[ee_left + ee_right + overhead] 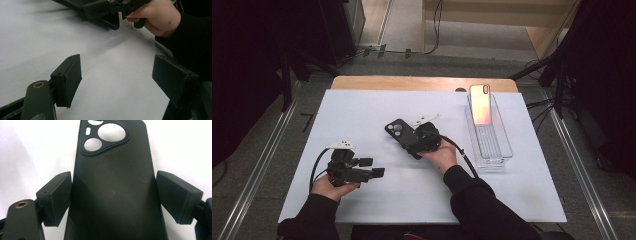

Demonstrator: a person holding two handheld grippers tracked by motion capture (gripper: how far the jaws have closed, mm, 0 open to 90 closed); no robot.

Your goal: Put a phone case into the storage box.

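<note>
The right gripper (412,145) covers the black phone case's (112,182) bottom, squeezing its long sides, camera holes pointing away; the left gripper (117,75) is wide open.

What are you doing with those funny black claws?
A person is working at a white table with a gripper in each hand. The right gripper has its jaws around the sides of a black phone case lying on the table; the left jaw seems to touch it, the right shows a small gap. The left gripper is open, holding nothing. A phone stands in a clear tray nearby.
</note>
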